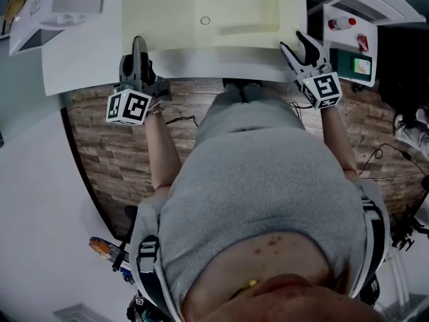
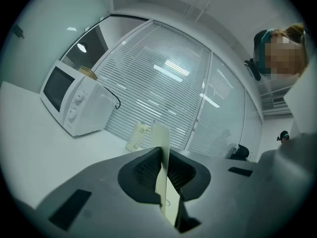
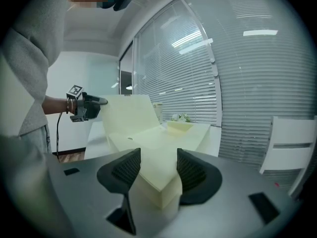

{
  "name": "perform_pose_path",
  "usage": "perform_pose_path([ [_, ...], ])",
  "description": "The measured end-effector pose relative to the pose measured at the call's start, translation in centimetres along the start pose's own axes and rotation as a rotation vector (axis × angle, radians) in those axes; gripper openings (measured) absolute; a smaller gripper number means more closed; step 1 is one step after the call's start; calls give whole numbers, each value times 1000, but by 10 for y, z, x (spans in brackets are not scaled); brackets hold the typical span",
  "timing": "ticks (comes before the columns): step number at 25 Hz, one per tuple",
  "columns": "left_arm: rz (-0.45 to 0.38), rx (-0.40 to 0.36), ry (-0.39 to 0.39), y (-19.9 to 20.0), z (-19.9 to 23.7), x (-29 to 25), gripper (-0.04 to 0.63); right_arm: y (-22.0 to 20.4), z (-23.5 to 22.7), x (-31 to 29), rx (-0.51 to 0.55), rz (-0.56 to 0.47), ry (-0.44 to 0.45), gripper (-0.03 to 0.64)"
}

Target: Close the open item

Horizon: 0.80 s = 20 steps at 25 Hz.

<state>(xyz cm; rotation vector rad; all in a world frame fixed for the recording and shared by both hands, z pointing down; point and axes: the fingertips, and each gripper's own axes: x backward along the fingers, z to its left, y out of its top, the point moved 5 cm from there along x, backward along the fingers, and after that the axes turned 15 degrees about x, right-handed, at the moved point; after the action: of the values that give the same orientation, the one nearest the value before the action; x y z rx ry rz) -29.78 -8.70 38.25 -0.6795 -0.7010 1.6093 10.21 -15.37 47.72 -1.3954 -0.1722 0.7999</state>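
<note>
Your left gripper (image 2: 164,176), as only its own view shows, has its jaws pinched on the raised flap (image 2: 161,138) of the pale yellow box (image 1: 201,9) on the white table (image 1: 74,62), while your right gripper (image 3: 158,168) clamps wide on the box's near corner.

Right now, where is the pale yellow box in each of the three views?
Head view: pale yellow box at top centre, on the white table.
Left gripper view: only its flap, edge-on at bottom centre, clamped between the jaws.
Right gripper view: centre, one corner between the jaws.
Shared landmark: the left gripper holding the flap, at left in the right gripper view.
</note>
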Motion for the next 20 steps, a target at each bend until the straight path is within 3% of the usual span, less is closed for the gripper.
perform_pose_path([
  [20,100,-102,-146,-11,-67,-17,20,-1,0,1,4,4,1,267],
])
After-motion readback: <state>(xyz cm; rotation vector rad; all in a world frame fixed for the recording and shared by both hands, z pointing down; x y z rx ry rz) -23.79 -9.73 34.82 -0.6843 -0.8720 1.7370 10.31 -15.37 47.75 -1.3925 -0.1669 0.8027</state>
